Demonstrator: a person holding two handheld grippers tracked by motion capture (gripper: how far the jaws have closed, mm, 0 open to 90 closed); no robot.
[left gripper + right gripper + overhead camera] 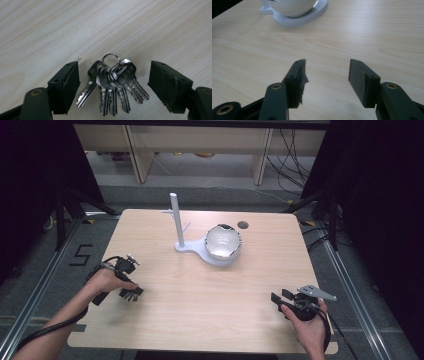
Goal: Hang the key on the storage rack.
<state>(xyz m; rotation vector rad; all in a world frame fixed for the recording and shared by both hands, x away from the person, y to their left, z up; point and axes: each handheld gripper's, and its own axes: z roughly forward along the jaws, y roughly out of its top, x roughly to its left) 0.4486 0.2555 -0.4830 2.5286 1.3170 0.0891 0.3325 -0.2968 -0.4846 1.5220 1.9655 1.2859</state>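
A bunch of several silver keys on one ring lies flat on the wooden table. My left gripper stands open around it, one black jaw on each side, neither touching the keys. From above, the left gripper is near the table's left edge, held by a hand. My right gripper is open at the front right with nothing between its jaws, and the right gripper view shows the same gripper over bare wood. A white stand with a post and short pegs rises mid-table. A white bowl sits on its base.
The bowl and the stand's round base lie ahead of the right gripper. A dark round hole sits in the table behind the bowl. Beyond the table are shelf legs and floor cables.
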